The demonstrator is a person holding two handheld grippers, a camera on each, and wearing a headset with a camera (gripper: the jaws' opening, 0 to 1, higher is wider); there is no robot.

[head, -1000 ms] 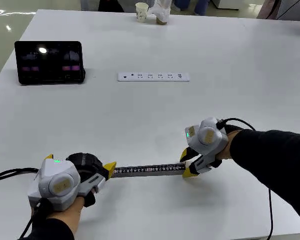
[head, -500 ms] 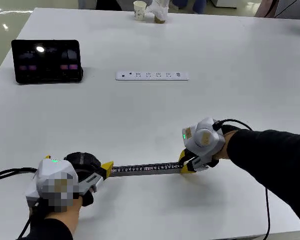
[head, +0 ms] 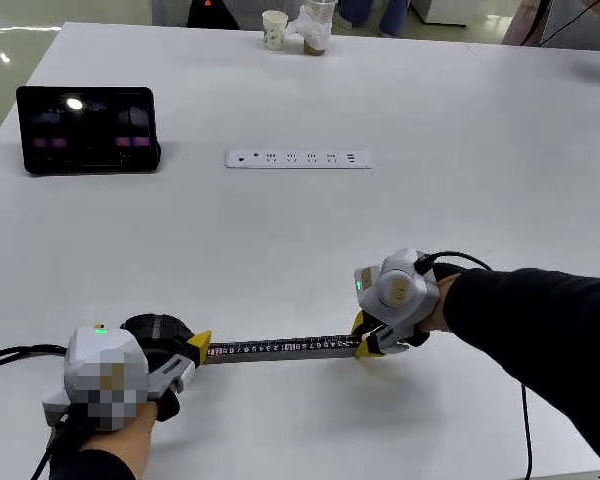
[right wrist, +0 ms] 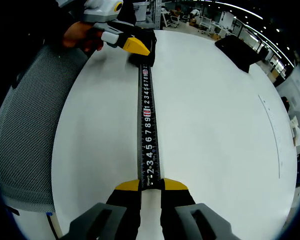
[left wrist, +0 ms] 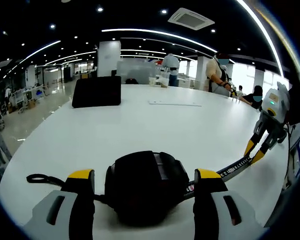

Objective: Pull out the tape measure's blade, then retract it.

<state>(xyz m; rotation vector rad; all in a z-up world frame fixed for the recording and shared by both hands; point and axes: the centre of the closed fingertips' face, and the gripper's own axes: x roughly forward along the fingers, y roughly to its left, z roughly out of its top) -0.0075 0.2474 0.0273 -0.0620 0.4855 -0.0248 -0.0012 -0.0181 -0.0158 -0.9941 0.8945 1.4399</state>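
Note:
A black tape measure case rests on the white table near its front left, with my left gripper shut on it. Its blade lies flat on the table and runs right to my right gripper, which is shut on the blade's end. The case's black wrist strap trails to the left. In the right gripper view the case sits at the far end of the blade.
A dark tablet stands at the back left. A white power strip lies across the middle. Paper cups stand at the far edge. The table's front edge is close to both grippers. People stand in the room behind.
The right gripper has moved left toward the case with the blade's end, so less blade shows. The left gripper stays on the case.

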